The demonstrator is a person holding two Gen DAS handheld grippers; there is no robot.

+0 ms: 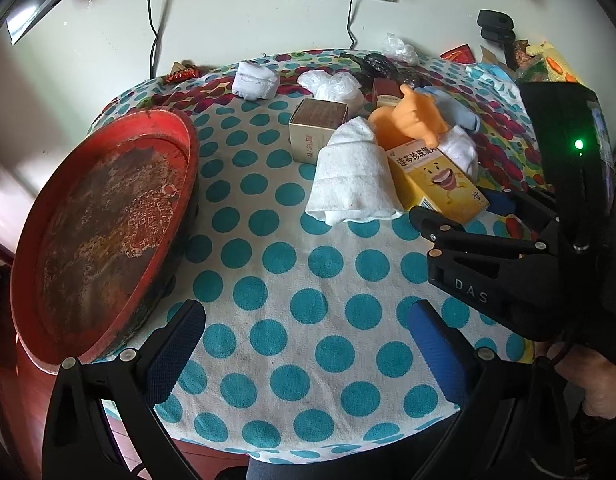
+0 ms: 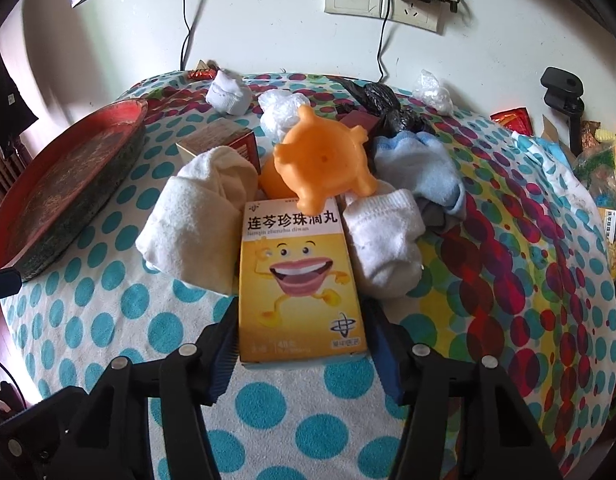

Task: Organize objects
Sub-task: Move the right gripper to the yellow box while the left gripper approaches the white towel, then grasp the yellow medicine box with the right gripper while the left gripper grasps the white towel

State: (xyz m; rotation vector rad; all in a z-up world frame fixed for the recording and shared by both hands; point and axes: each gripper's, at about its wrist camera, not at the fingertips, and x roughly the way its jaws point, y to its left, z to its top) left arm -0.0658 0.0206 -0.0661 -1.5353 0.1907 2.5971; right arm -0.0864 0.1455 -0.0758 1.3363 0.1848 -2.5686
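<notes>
The red tray [image 1: 104, 232] waits at nine o'clock, a likely home for the clutter. The right gripper [image 2: 302, 344] flanks the yellow box [image 2: 300, 280] at centre — whether clamped, I cannot tell. The left gripper [image 1: 304, 344] hangs released, holding nothing.

left gripper [image 1: 304, 344]: jaws wide apart, blue pads [image 1: 176, 344] facing each other, nothing between, hovering low, pointing forward. right gripper [image 2: 302, 344]: seen from left wrist as black body on right side, green led lit, person's hand [image 1: 596, 384] on its handle. right jaws straddle box [image 2: 302, 284], one blue pad [image 2: 224, 364] at each side of near end; contact vs. small gap can't tell.
</notes>
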